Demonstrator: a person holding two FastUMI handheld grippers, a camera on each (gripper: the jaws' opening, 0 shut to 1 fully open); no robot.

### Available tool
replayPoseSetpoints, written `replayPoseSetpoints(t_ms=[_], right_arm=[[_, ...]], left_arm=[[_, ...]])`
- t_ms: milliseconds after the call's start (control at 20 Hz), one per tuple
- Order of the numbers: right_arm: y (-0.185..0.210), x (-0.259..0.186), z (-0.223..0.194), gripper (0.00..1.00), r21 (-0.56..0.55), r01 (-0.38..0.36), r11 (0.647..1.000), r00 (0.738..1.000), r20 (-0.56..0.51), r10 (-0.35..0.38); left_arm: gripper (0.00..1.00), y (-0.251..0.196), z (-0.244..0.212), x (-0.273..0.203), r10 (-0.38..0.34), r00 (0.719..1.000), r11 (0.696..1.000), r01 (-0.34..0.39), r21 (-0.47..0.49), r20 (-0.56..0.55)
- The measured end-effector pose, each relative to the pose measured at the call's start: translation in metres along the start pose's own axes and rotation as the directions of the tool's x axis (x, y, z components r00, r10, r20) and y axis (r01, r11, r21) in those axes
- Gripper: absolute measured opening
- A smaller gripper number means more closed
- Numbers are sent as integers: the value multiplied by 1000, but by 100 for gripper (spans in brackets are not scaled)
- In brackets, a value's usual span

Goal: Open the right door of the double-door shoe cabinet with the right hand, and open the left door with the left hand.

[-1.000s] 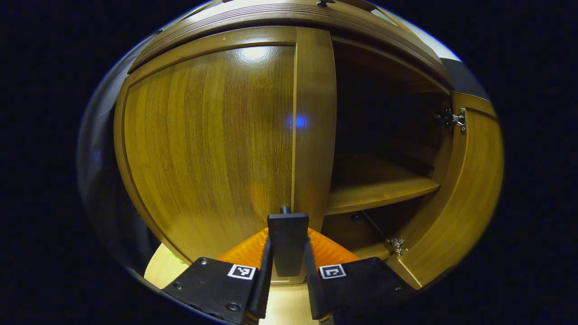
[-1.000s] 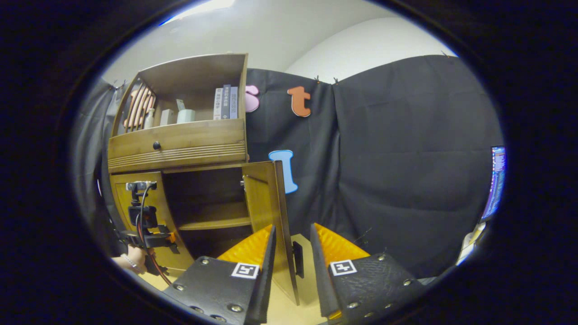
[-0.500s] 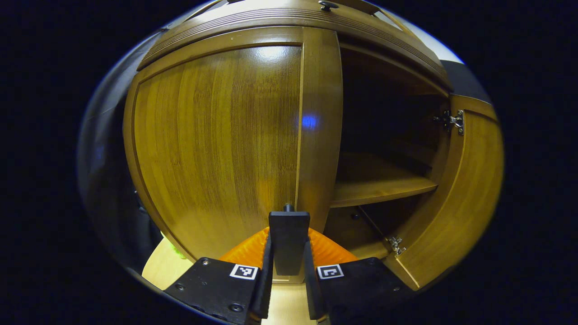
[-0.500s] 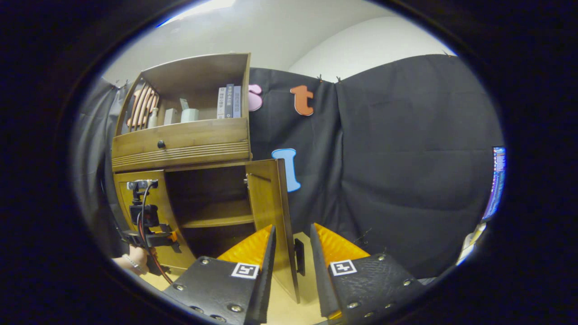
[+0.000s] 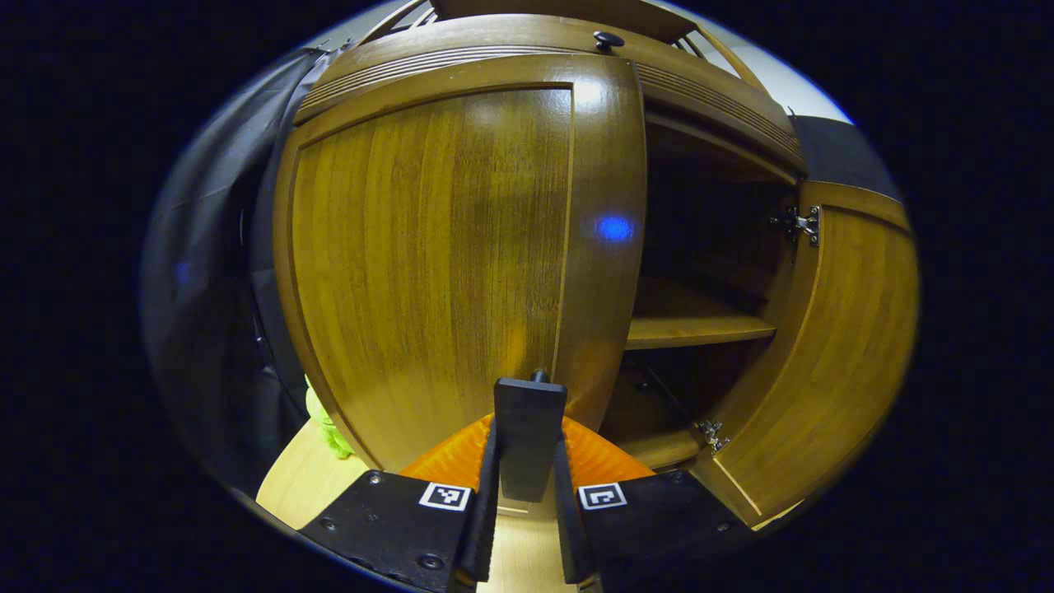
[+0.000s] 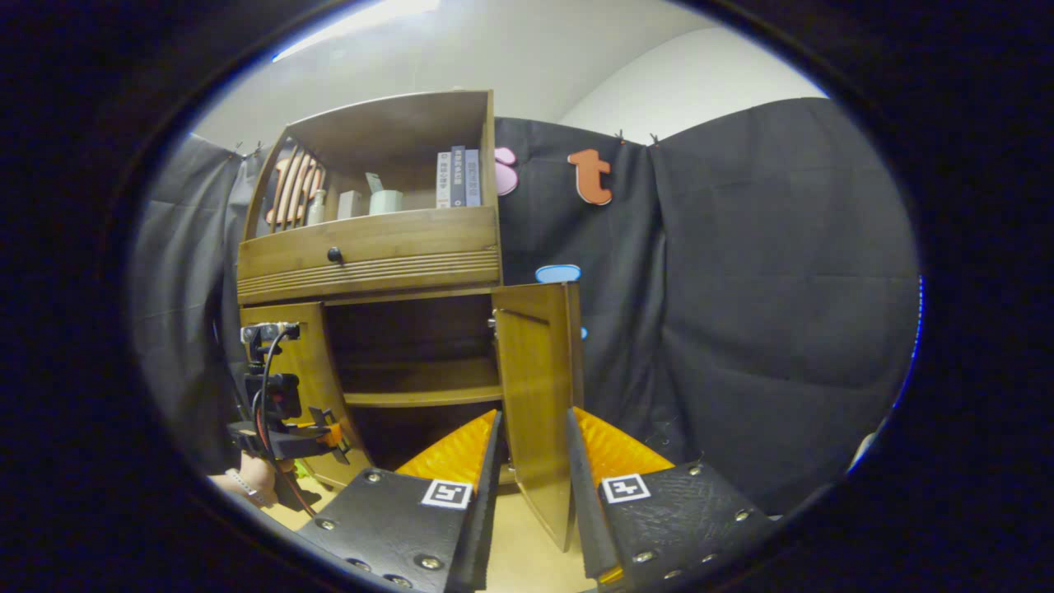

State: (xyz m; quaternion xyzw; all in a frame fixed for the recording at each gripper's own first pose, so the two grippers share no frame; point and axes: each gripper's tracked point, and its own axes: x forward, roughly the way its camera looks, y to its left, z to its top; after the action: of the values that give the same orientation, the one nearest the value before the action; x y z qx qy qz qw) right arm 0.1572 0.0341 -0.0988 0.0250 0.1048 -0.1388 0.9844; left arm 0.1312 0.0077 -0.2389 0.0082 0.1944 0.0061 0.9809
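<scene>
Swung slightly outward since the earlier frame, the left door (image 5: 428, 263) has its handle (image 5: 529, 436) clamped by the left gripper (image 5: 527, 502), while the right gripper (image 6: 531, 494) straddles the wide-open right door (image 6: 535, 387), fingers apart; no writing is legible.

One cabinet (image 6: 370, 247) with two doors, one drawer knob (image 6: 334, 254), three books (image 6: 459, 177), two tongs.
</scene>
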Motion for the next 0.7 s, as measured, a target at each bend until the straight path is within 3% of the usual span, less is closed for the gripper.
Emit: replayPoseSetpoints(t_ms=[500,550,600,700], right_arm=[[38,5,-9,43,-14,-139,990,990,-31,139],[42,5,-10,34,-15,-150,989,988,-35,149],[45,5,-11,43,-16,-161,987,986,-39,160],[52,7,-13,43,-17,-179,984,983,-47,178]], left_arm=[[32,15,-9,-37,27,1000,999,-27,-21,3],[31,17,-9,-40,29,1000,999,-29,-23,3],[29,19,-11,-43,30,1000,999,-30,-24,4],[31,22,-12,-48,37,999,999,-37,-29,3]])
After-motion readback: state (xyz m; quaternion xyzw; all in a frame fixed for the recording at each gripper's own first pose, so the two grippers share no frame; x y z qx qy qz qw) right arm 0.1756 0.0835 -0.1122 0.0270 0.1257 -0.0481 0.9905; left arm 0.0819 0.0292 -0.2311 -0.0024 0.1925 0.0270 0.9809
